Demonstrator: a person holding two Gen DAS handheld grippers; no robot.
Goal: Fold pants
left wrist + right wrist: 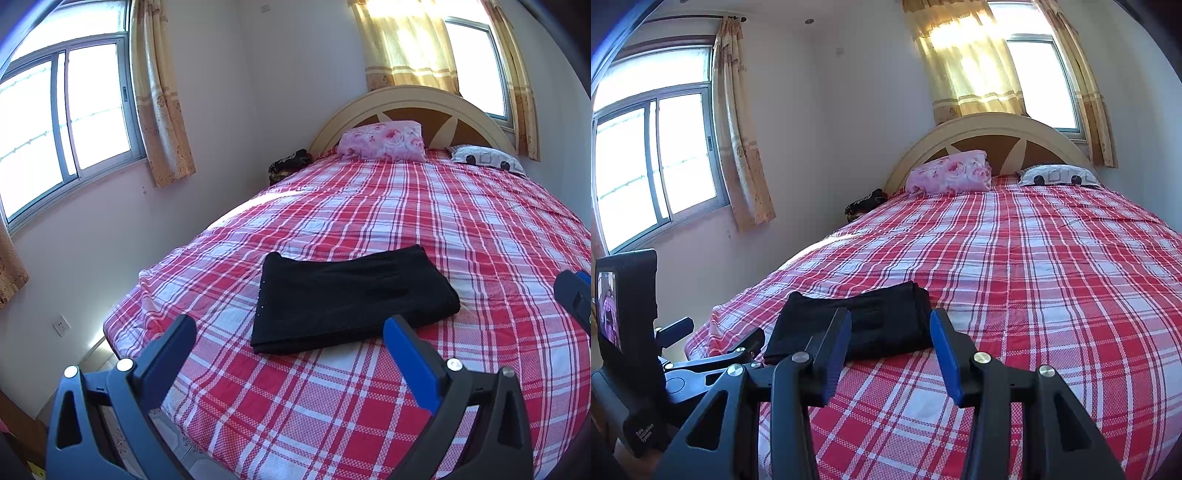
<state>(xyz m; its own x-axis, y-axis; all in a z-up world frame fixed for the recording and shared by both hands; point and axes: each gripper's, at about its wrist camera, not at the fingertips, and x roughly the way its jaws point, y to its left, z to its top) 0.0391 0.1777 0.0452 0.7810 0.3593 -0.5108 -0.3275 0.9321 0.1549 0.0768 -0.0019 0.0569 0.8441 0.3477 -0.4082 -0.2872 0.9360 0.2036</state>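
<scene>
Already a compact rectangle, the black pants [351, 295] lay long-axis crosswise just ahead of both empty, spread grippers, left gripper [290, 334] nearer than right gripper [890, 325]

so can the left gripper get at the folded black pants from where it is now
Probably yes. The left gripper is open and empty, and the folded black pants lie just ahead of its fingertips on the red plaid bedsheet, with nothing between them.
</scene>
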